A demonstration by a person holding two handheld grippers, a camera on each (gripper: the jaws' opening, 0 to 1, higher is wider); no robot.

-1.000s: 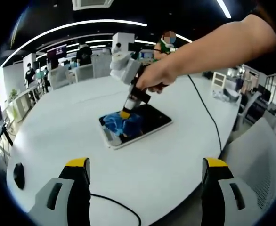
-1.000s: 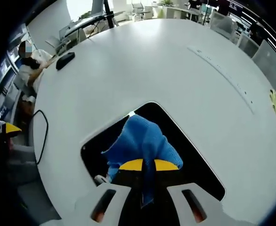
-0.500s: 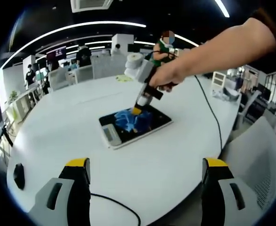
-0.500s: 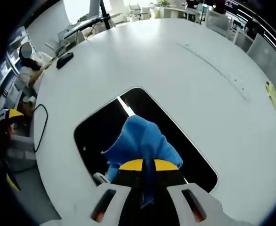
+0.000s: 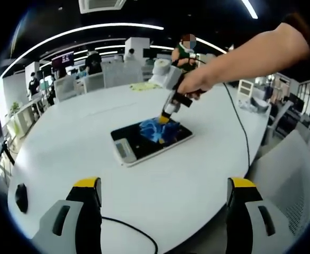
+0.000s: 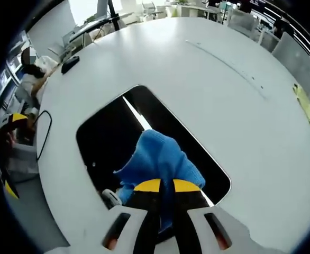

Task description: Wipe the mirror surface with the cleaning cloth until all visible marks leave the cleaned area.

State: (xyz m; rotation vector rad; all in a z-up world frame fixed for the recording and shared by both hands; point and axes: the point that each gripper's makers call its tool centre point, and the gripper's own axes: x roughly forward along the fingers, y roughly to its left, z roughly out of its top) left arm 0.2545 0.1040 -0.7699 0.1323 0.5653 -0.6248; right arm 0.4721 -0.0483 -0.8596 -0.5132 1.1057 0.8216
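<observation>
- Under the right gripper [image 6: 163, 185], its jaws pinching the blue cleaning cloth [image 6: 157, 161], lies the dark mirror [image 6: 107, 137], flat on the white table [image 6: 224, 106]
- The cloth presses on the mirror just ahead of the tips
- The left gripper [image 5: 163, 193] hangs well back from the mirror, jaws spread wide, holding nothing
- A black cable [image 5: 131, 230] runs between its jaws

Your left gripper [image 5: 157, 190]: pale grey jaws, yellow tips, black pads; right gripper [image 6: 166, 186] alike, black cable trailing.
</observation>
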